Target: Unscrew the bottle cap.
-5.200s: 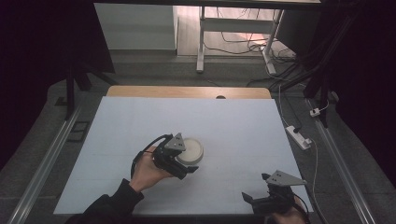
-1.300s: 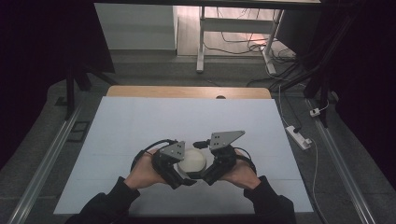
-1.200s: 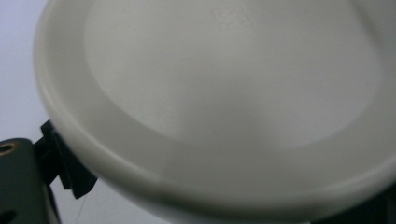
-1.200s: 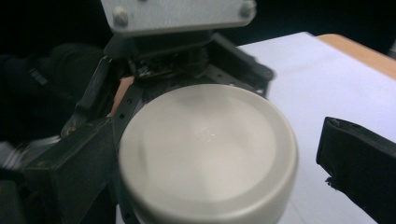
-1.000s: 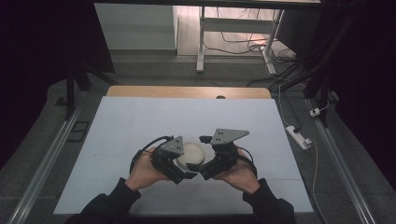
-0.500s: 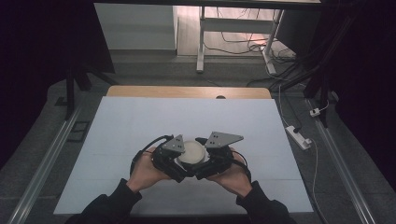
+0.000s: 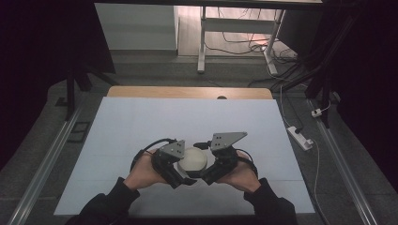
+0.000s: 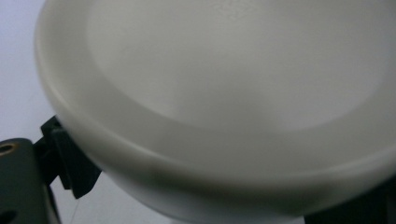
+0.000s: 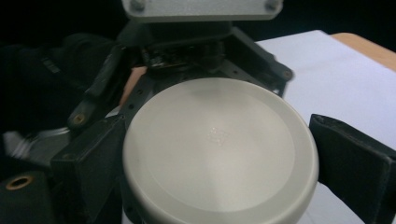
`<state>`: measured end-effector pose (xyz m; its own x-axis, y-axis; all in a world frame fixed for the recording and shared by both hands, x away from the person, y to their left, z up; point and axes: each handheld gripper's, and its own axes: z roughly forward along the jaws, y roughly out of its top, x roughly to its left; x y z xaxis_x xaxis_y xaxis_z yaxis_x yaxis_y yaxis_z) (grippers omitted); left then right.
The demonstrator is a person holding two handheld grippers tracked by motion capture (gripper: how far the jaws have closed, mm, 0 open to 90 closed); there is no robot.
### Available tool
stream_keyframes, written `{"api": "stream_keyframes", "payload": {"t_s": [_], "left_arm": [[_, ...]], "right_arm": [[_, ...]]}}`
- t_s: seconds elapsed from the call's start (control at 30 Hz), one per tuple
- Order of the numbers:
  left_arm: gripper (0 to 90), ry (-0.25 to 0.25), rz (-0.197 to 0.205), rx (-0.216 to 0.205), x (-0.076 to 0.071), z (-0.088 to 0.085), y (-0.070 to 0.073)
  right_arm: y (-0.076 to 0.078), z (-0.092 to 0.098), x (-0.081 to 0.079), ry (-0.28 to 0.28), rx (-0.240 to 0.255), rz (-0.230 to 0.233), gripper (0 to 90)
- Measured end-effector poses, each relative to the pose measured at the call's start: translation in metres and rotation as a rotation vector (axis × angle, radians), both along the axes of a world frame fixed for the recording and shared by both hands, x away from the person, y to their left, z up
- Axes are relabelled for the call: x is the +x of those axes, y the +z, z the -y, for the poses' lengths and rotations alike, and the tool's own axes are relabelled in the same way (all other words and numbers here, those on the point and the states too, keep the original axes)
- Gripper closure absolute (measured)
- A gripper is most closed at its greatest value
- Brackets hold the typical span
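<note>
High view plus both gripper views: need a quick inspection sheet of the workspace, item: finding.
Surface: white sheet over a wooden table; wood shows along the far edge.
Job's things: one round off-white container with a lid, near the front centre, between both grippers.
Clutter: nothing seen on the sheet.
Grippers: left gripper holds the container; one jaw presses its side in the left gripper view. Right gripper has its jaws either side of the lid, a gap showing on one side.
Cables: black cable loops from the left gripper; power strip on the floor to the right.
Surroundings: dark room, desk legs and loose wires behind.
</note>
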<state>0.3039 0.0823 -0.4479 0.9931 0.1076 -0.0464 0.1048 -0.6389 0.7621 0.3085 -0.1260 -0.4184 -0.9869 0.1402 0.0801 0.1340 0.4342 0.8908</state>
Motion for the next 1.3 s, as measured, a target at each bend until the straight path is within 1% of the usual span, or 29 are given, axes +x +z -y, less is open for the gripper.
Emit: {"api": "stream_keyframes", "payload": {"t_s": [0.1, 0.17, 0.2, 0.27, 0.33, 0.37, 0.4, 0.47, 0.5, 0.57, 0.6, 0.63, 0.67, 0.73, 0.77, 0.83, 0.9, 0.97, 1.0, 1.07, 1.1, 1.17, 1.23, 1.3], "left_arm": [[7.4, -0.059, 0.006, 0.007, -0.003, 0.001, 0.0], [7.4, -0.086, 0.009, 0.013, -0.005, 0.002, -0.001], [7.4, -0.089, 0.01, 0.016, -0.005, 0.003, -0.001], [7.4, -0.081, 0.014, 0.013, -0.005, 0.003, -0.001], [7.4, -0.06, 0.016, 0.006, -0.004, 0.002, 0.0], [7.4, -0.039, 0.014, -0.002, -0.004, 0.002, 0.001], [7.4, -0.022, 0.015, -0.003, -0.003, 0.001, 0.001], [7.4, 0.028, 0.015, -0.005, -0.002, 0.0, 0.002], [7.4, 0.053, 0.021, 0.001, -0.001, 0.0, 0.002], [7.4, 0.105, 0.014, 0.001, 0.001, 0.0, 0.002], [7.4, 0.105, 0.014, 0.001, 0.001, 0.0, 0.002], [7.4, 0.14, 0.017, 0.01, 0.003, -0.001, 0.002], [7.4, 0.157, 0.021, 0.021, 0.003, 0.0, 0.002], [7.4, 0.179, 0.027, 0.041, 0.003, 0.001, 0.001], [7.4, 0.187, 0.028, 0.045, 0.003, 0.001, 0.001], [7.4, 0.197, 0.021, 0.046, 0.003, 0.003, 0.0], [7.4, 0.205, 0.02, 0.047, 0.003, 0.004, 0.0], [7.4, 0.207, 0.02, 0.045, 0.003, 0.004, 0.0], [7.4, 0.207, 0.019, 0.042, 0.002, 0.004, 0.001], [7.4, 0.205, 0.019, 0.038, 0.002, 0.005, 0.002], [7.4, 0.205, 0.019, 0.038, 0.002, 0.005, 0.002], [7.4, 0.187, 0.017, 0.034, 0.001, 0.004, 0.002], [7.4, 0.155, 0.011, 0.022, 0.002, 0.002, 0.002], [7.4, 0.115, 0.002, 0.003, 0.002, 0.001, 0.001]], "right_arm": [[0.0, 0.002, 0.0, 0.076, 0.0, 0.0, 6.9], [-0.001, 0.002, -0.001, 0.111, -0.002, -0.005, 6.8], [-0.001, 0.002, -0.002, 0.124, -0.004, -0.003, 6.8], [-0.001, 0.002, -0.003, 0.124, -0.011, -0.006, 6.4], [0.001, 0.002, -0.003, 0.089, -0.011, -0.006, 2.4], [0.003, 0.002, -0.003, 0.067, -0.012, 0.004, 0.0], [0.004, 0.002, -0.004, 0.044, -0.007, 0.004, 0.0], [0.009, 0.004, -0.004, -0.01, -0.002, 0.009, 0.0], [0.01, 0.004, -0.005, -0.036, 0.0, 0.013, 0.0], [0.013, 0.003, -0.006, -0.082, 0.0, 0.021, 0.0], [0.013, 0.002, -0.007, -0.104, -0.004, 0.028, 0.0], [0.013, 0.001, -0.008, -0.133, -0.016, 0.03, 0.0], [0.013, -0.001, -0.008, -0.154, -0.026, 0.032, 0.0], [0.01, -0.004, -0.009, -0.192, -0.038, 0.029, 0.0], [0.009, -0.005, -0.009, -0.207, -0.041, 0.025, 0.0], [0.006, -0.008, -0.009, -0.232, -0.044, 0.022, 0.0], [0.003, -0.009, -0.009, -0.252, -0.055, 0.031, 0.0], [0.001, -0.01, -0.009, -0.267, -0.056, 0.034, 2.0], [0.0, -0.01, -0.009, -0.276, -0.056, 0.043, 3.2], [-0.001, -0.01, -0.009, -0.267, -0.042, 0.043, 6.8], [-0.001, -0.01, -0.01, -0.264, -0.038, 0.047, 6.8], [-0.001, -0.011, -0.012, -0.258, -0.04, 0.063, 6.9], [0.0, -0.011, -0.013, -0.241, -0.043, 0.07, 7.0], [0.002, -0.009, -0.012, -0.203, -0.044, 0.061, 7.0]]}}
